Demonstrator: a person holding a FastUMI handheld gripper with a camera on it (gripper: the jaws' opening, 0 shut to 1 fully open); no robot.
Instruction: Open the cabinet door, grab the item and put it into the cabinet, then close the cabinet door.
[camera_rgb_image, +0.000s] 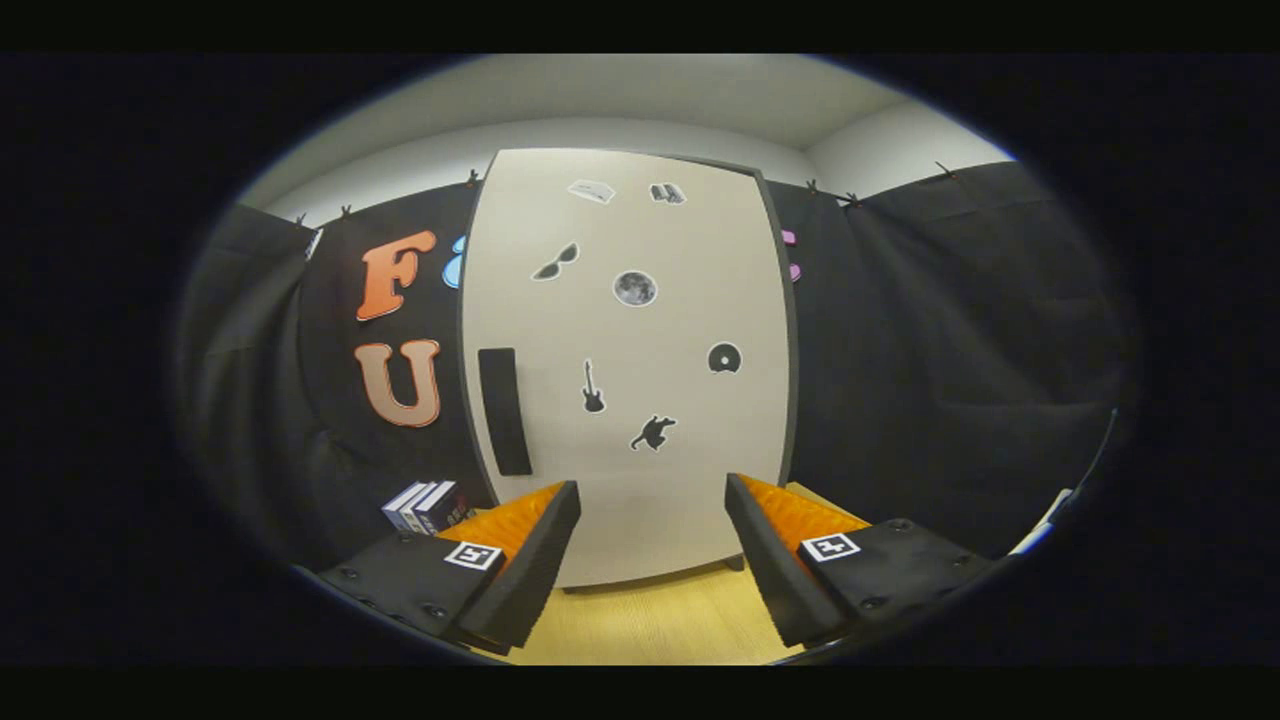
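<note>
Small books (428, 505) are standing at the bench's (650, 620) far left edge, beside the cabinet (640, 420). Its pale door, closed, with a dark handle (504, 410), is facing the gripper (652, 530), whose jaws are gaping wide, holding nothing. Black cloth is draping the walls.

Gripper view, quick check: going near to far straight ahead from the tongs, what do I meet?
Open tongs with nothing between them → bare wooden tabletop → shut cabinet door with its dark handle → booth's black cloth wall behind the cabinet.
</note>
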